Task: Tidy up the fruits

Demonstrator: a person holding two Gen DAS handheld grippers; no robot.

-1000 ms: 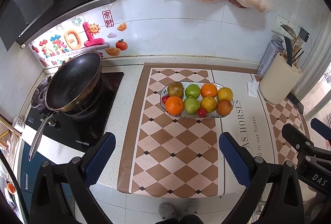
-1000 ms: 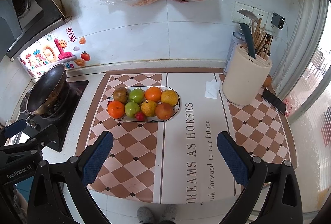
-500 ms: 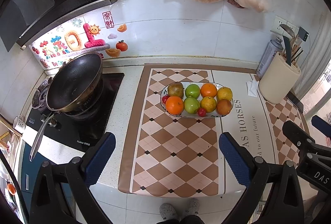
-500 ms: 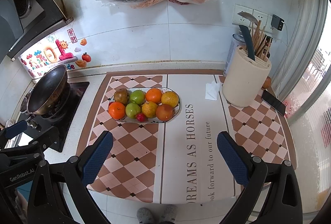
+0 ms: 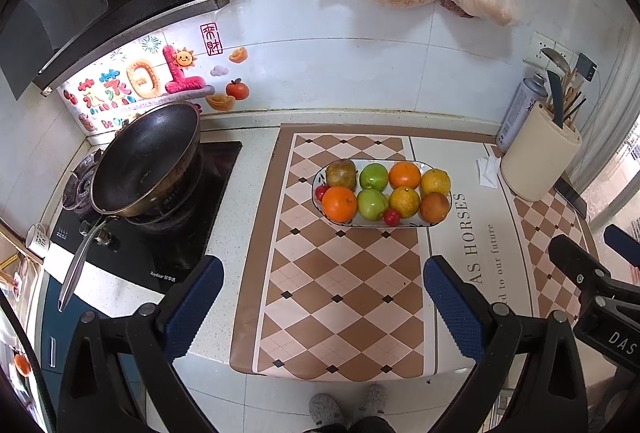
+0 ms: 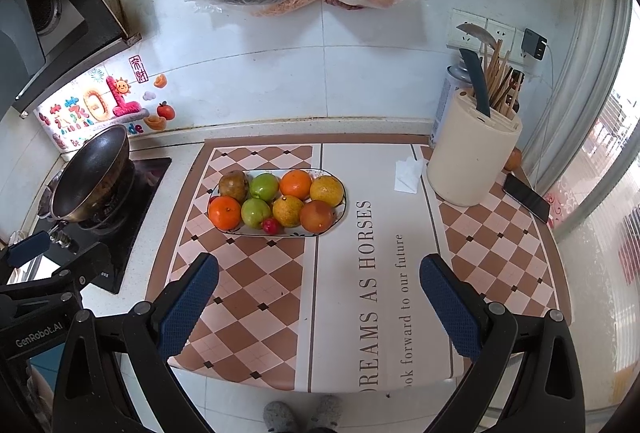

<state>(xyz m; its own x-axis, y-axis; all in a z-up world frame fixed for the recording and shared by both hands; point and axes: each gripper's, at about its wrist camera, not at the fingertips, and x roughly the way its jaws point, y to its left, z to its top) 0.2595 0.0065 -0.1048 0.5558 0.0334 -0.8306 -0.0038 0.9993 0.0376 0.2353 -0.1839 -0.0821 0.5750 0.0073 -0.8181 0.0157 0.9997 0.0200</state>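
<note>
Checkered mat lies bare between fruit plate and counter edge; left tool and right tool both gape apart

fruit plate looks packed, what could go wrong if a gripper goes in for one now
1. The fruits on the plate sit touching in two rows, so open fingers around the front orange would likely shove the green apple beside it.
2. The small red fruit lies at the near rim; a nudge could roll it onto the mat.
3. The left gripper and right gripper hang side by side and could collide.
</note>
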